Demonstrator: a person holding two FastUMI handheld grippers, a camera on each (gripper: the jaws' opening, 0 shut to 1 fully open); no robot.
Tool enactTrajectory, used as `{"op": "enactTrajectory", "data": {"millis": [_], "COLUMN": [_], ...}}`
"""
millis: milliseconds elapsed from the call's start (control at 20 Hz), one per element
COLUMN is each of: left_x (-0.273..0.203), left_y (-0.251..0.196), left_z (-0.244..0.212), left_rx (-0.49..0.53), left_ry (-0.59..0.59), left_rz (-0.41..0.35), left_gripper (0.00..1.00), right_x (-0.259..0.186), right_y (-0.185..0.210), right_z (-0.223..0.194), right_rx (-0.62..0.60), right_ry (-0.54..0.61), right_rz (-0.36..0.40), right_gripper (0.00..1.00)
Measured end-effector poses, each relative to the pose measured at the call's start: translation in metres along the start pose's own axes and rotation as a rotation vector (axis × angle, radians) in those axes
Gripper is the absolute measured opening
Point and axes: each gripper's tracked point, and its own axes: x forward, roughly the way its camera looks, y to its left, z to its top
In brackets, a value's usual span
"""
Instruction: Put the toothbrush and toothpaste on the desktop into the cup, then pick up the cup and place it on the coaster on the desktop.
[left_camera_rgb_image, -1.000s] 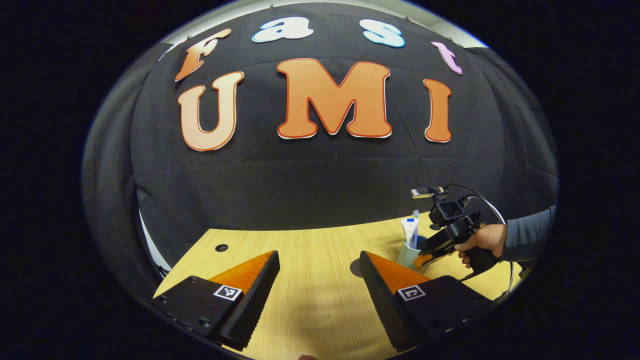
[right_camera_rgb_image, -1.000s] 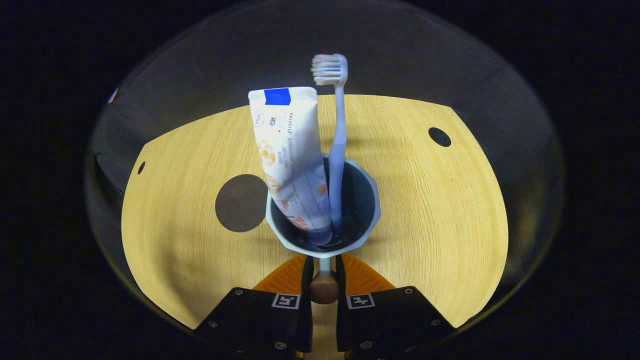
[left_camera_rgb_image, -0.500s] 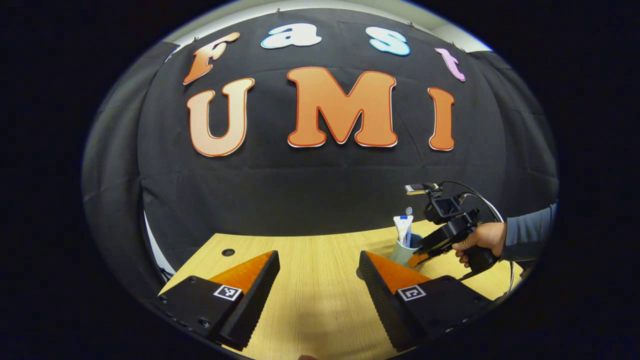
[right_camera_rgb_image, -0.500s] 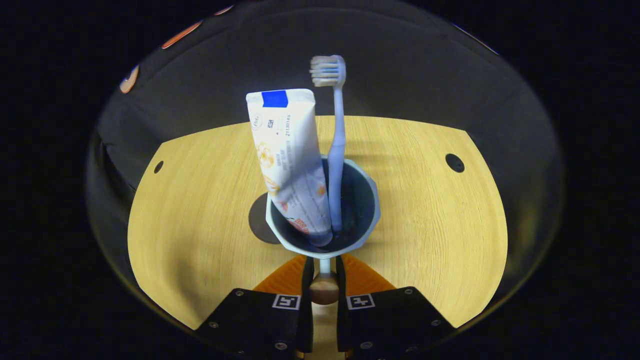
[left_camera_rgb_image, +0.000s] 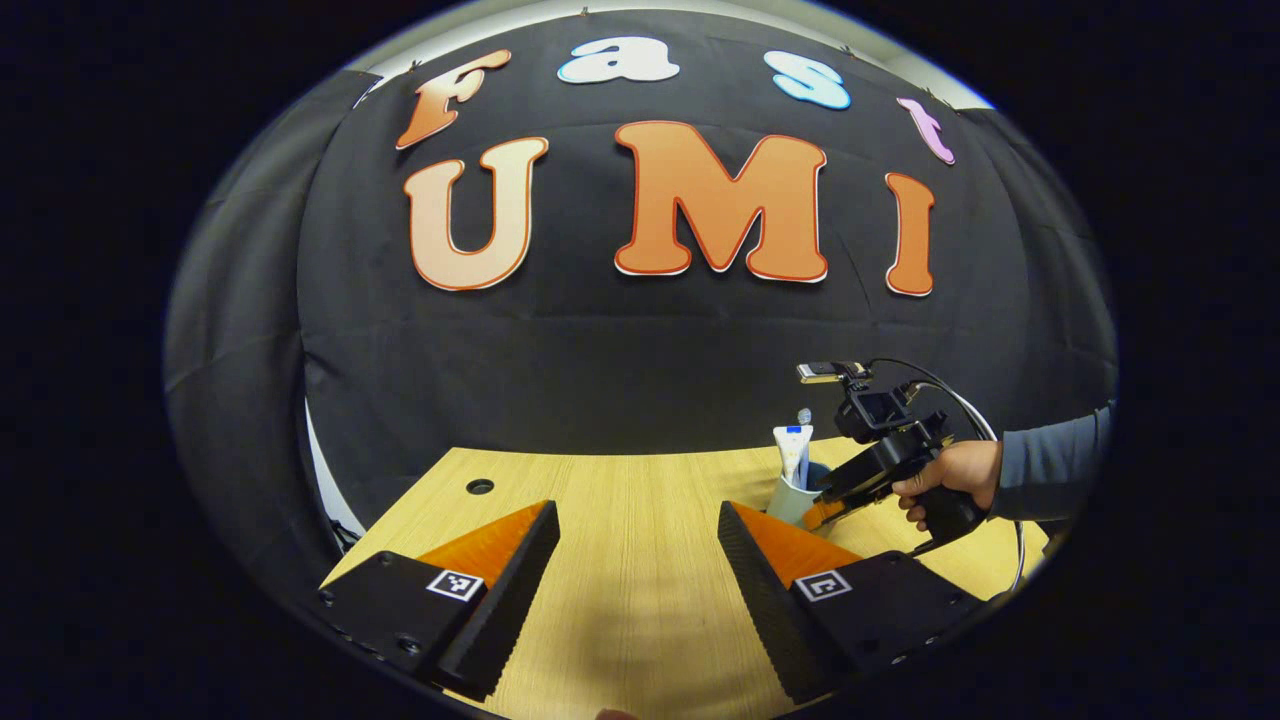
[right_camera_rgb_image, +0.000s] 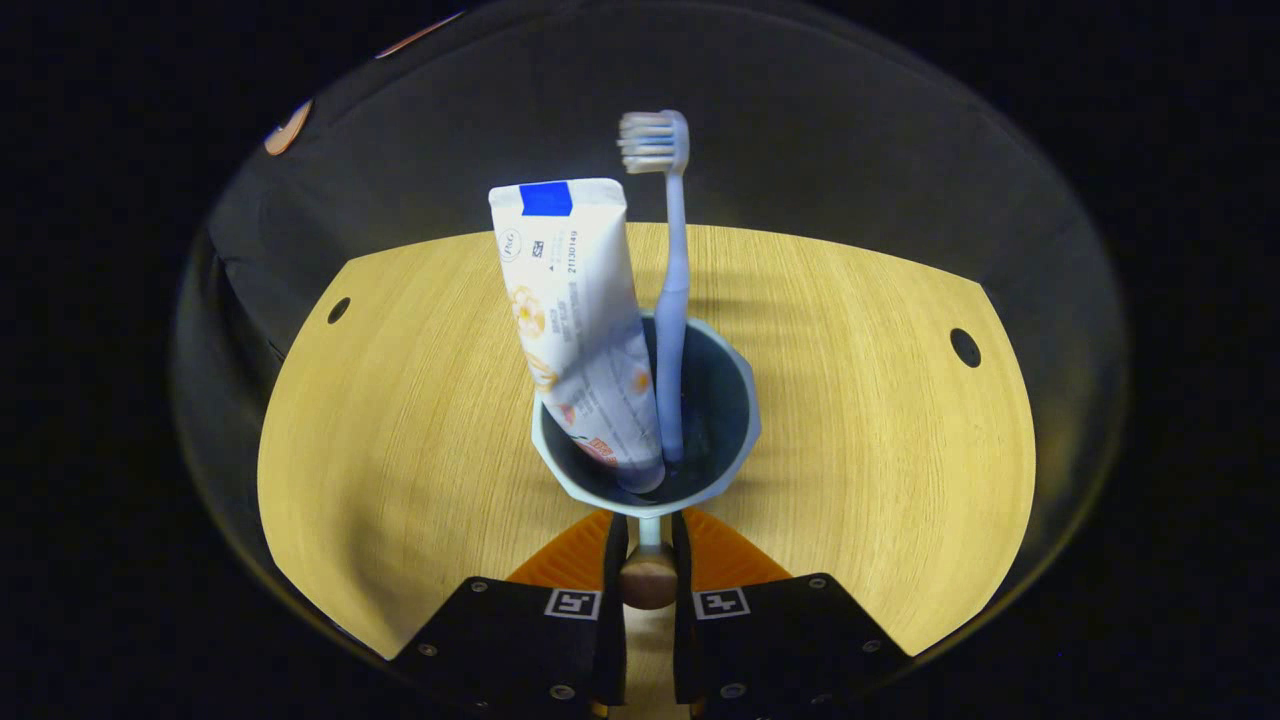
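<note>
Wood-grain desktop (right_camera_rgb_image: 860, 440) runs under both views, with the black booth cloth behind it.

In the right gripper view, nearest us at 6 o'clock, our right gripper (right_camera_rgb_image: 648, 560) has its 2 fingers pressed together on the cup's handle (right_camera_rgb_image: 648, 578), a thin stem ending in a round knob. We judge that pinch suits carrying: the handle is the 1 slim part the fingers can close around. Just beyond, at centre, sits the cup (right_camera_rgb_image: 735, 455), mouth toward the camera. Inside it the toothpaste (right_camera_rgb_image: 575, 320) stands with its long axis running from the cup floor up toward 11 o'clock, crimped blue-marked end on top. Beside it the toothbrush (right_camera_rgb_image: 672, 330) runs almost straight to 12 o'clock, bristles uppermost. Both lean on the rim, which keeps them upright.

We cannot tell whether the cup rests on the desktop or hangs above it, nor what lies beneath it.

In the left gripper view, our left gripper (left_camera_rgb_image: 636, 540) sits at 6 o'clock with fingers spread wide, holding nothing, low over the desktop. Farther off at 3 o'clock, a hand (left_camera_rgb_image: 945, 480) holds the right gripper at the cup.
</note>
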Motion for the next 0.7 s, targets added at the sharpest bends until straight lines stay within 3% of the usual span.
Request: {"op": "enactTrajectory", "data": {"millis": [300,400,450,500,700], "left_x": [0.01,0.015,0.017,0.021,0.026], "left_y": [0.02,0.021,0.019,0.017,0.003], "left_z": [-0.015,-0.02,-0.021,-0.021,-0.011], "left_rx": [-0.005,-0.006,-0.006,-0.003,0.022], "left_ry": [0.033,0.048,0.053,0.054,0.034], "left_rz": [-0.007,-0.025,-0.033,-0.044,-0.073], "left_gripper": [0.98,0.97,0.97,0.97,0.98], "right_x": [-0.008,-0.011,-0.018,-0.021,-0.044], "right_y": [-0.004,-0.004,-0.005,-0.006,-0.007], "right_z": [0.008,0.006,0.006,0.008,0.014], "right_rx": [-0.005,0.01,0.013,0.014,0.002], "right_ry": [0.017,0.009,0.006,0.001,-0.092], "right_rz": [-0.002,0.008,0.009,0.013,0.032], "right_gripper": [0.19,0.24,0.34,0.31,0.85]}}
